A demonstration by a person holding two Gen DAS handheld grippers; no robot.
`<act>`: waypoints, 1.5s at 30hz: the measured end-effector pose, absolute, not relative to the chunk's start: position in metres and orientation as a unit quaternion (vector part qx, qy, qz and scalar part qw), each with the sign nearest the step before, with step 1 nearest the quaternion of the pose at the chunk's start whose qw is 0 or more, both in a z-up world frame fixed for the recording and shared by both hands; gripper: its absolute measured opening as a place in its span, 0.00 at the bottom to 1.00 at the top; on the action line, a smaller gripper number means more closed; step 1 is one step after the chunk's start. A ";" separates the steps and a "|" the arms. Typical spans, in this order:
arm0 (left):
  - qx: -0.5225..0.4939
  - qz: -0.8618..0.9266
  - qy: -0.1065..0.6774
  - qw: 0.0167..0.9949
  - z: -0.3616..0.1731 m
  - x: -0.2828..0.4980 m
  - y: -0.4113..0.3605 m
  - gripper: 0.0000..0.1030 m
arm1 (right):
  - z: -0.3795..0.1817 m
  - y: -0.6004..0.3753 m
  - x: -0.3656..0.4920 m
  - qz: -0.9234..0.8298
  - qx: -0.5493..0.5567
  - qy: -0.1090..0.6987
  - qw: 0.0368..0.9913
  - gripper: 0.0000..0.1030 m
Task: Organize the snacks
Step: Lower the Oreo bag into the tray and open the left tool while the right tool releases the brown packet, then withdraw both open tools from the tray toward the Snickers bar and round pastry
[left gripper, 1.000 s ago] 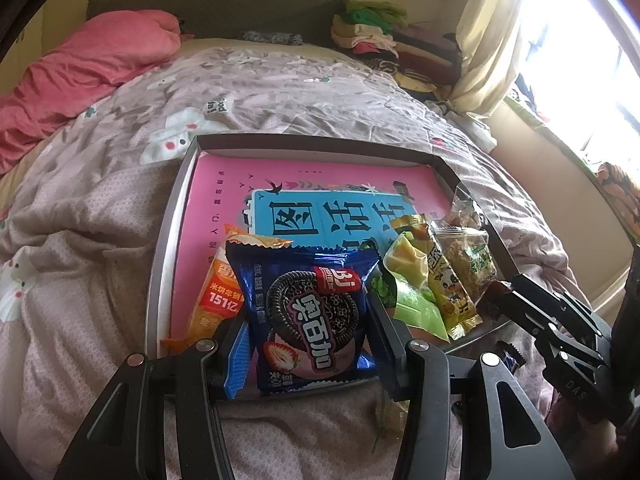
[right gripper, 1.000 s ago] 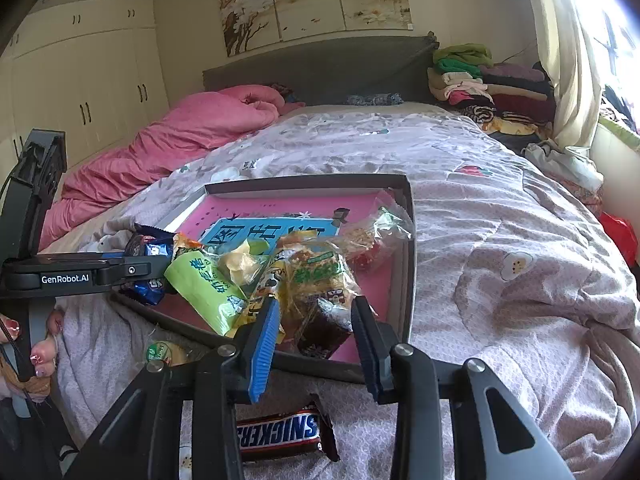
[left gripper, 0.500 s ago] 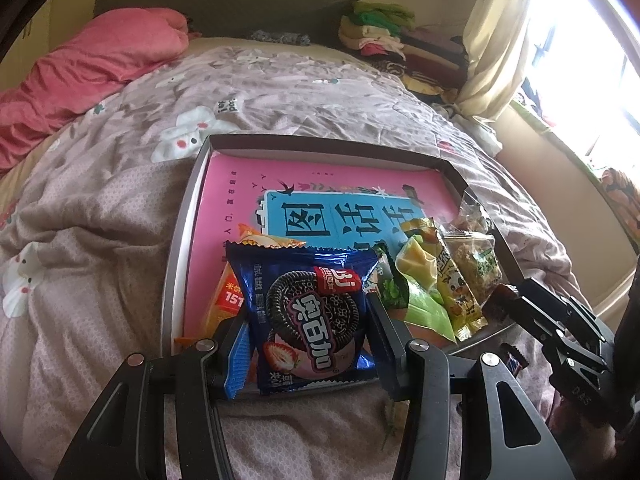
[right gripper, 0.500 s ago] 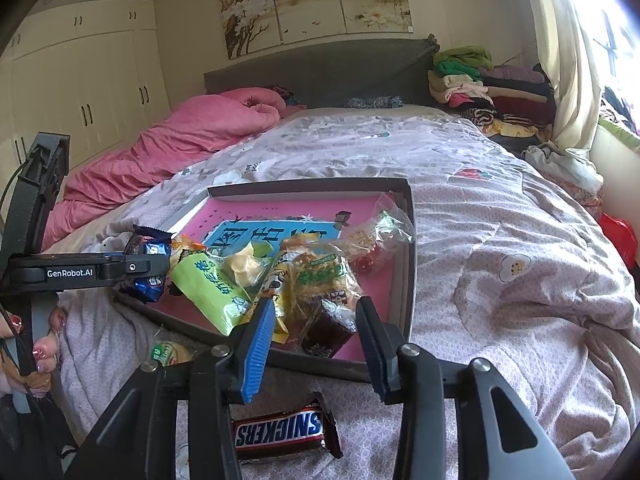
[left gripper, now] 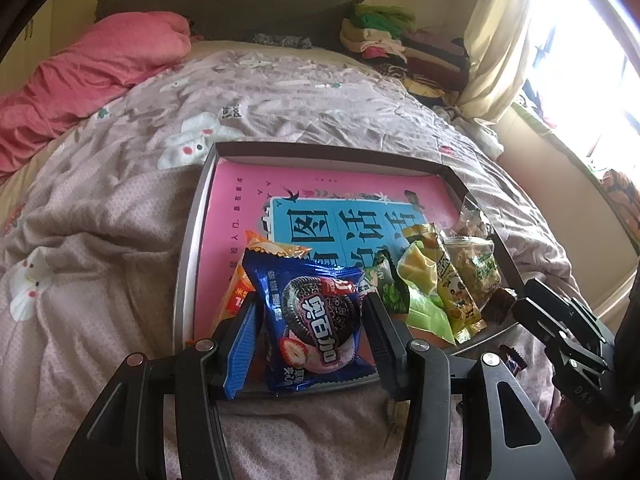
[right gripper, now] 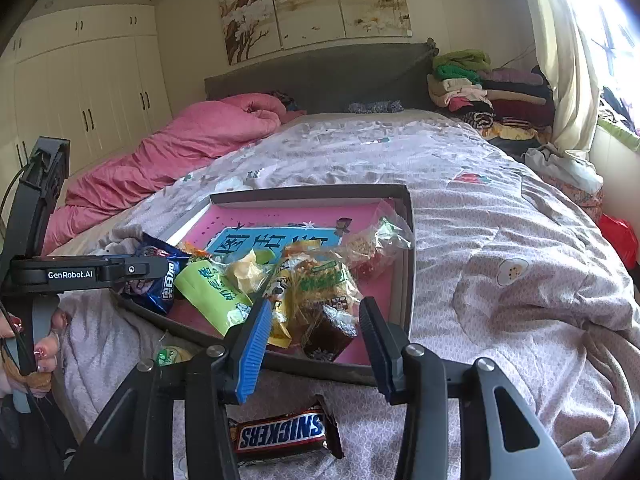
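Snacks piling into the tray (left gripper: 188, 256) on the bed (left gripper: 120, 184).
Left gripper (left gripper: 310, 334) clamped on the blue cookie pack (left gripper: 316, 320) at the tray's near edge; right gripper (right gripper: 314, 334) just opening, jaws apart either side of the brown snack (right gripper: 330, 334), not pressing; Snickers (right gripper: 280, 432) outside, on the quilt.

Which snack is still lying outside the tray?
The Snickers bar, on the quilt just before the tray; a small green packet lies outside too.

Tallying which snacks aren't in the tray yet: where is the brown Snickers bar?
In the right wrist view, the brown Snickers bar lies on the quilt outside the tray's near rim, just beneath the right gripper.
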State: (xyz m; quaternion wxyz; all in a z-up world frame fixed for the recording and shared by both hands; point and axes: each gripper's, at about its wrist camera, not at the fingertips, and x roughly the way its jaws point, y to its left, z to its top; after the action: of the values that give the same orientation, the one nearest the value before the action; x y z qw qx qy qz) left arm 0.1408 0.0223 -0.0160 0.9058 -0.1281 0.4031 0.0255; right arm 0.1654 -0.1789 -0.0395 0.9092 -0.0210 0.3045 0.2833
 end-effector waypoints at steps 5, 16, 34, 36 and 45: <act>-0.130 0.025 0.398 0.908 -0.011 0.139 0.024 0.57 | -0.038 -0.182 0.165 0.282 -0.015 0.301 0.911 0.47; -0.145 0.037 0.383 0.912 0.007 0.126 0.042 0.61 | -0.032 -0.192 0.164 0.277 0.004 0.294 0.915 0.53; -0.137 0.018 0.366 0.920 0.034 0.106 0.032 0.69 | -0.017 -0.207 0.145 0.278 0.024 0.271 0.921 0.65; -0.134 0.012 0.368 0.920 0.035 0.105 0.027 0.69 | -0.016 -0.208 0.144 0.274 0.024 0.271 0.922 0.66; -0.109 -0.013 0.378 0.919 0.035 0.100 0.002 0.71 | -0.014 -0.206 0.134 0.269 0.034 0.279 0.921 0.69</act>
State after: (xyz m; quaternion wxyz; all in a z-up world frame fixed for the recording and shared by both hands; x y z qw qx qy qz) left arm 0.1002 0.0020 0.0351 0.9191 -0.1095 0.3783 -0.0130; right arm 0.1337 -0.2062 -0.0136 0.9211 0.0345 0.2793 0.2690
